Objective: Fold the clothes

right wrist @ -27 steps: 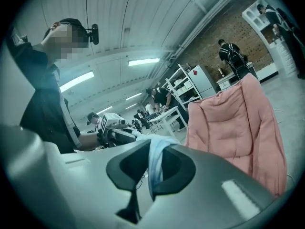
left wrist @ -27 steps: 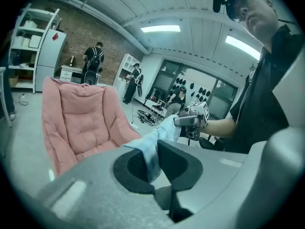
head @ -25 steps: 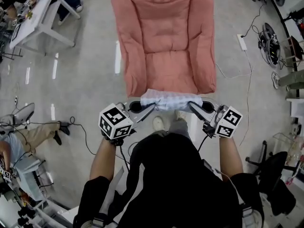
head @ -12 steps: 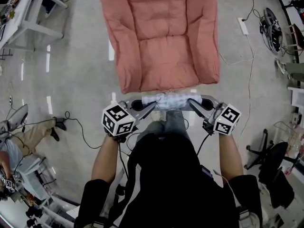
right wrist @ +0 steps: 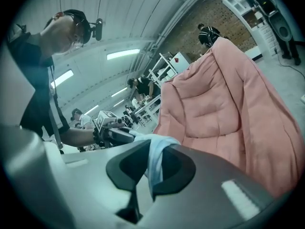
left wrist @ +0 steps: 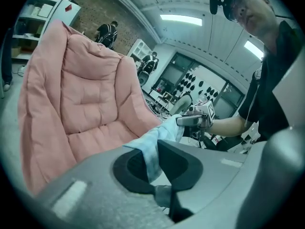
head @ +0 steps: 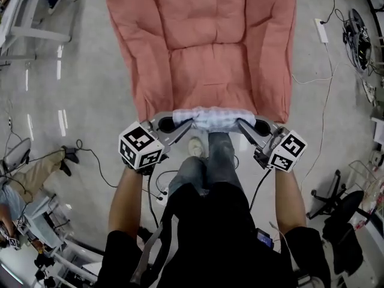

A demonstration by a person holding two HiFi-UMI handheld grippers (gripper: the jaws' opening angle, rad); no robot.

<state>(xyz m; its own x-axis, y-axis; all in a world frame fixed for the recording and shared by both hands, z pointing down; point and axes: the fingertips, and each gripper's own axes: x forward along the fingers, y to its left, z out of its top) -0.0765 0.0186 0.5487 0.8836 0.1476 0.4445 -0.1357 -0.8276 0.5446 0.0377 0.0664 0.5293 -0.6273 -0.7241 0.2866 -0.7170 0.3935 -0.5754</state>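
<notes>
A folded pale blue-and-white garment [head: 214, 118] is stretched between my two grippers, just in front of the seat edge of the pink padded chair [head: 207, 47]. My left gripper [head: 180, 126] is shut on the cloth's left end; in the left gripper view the pale cloth [left wrist: 151, 149] runs out from between the shut jaws. My right gripper [head: 245, 127] is shut on the right end, where the cloth [right wrist: 155, 159] hangs pinched in the right gripper view. Each gripper view also shows the other gripper [left wrist: 194, 120] [right wrist: 114, 130] across the cloth.
The person's legs and shoe [head: 196, 147] stand right under the garment. A white table [head: 24, 17] is at the far left, cables [head: 312, 77] and a power strip [head: 321, 30] lie on the floor at right, and a black office chair [head: 342, 212] stands at lower right.
Both grippers have come down together with the garment, and it now hangs low at the front edge of the chair's seat. The chair fills more of the head view.
</notes>
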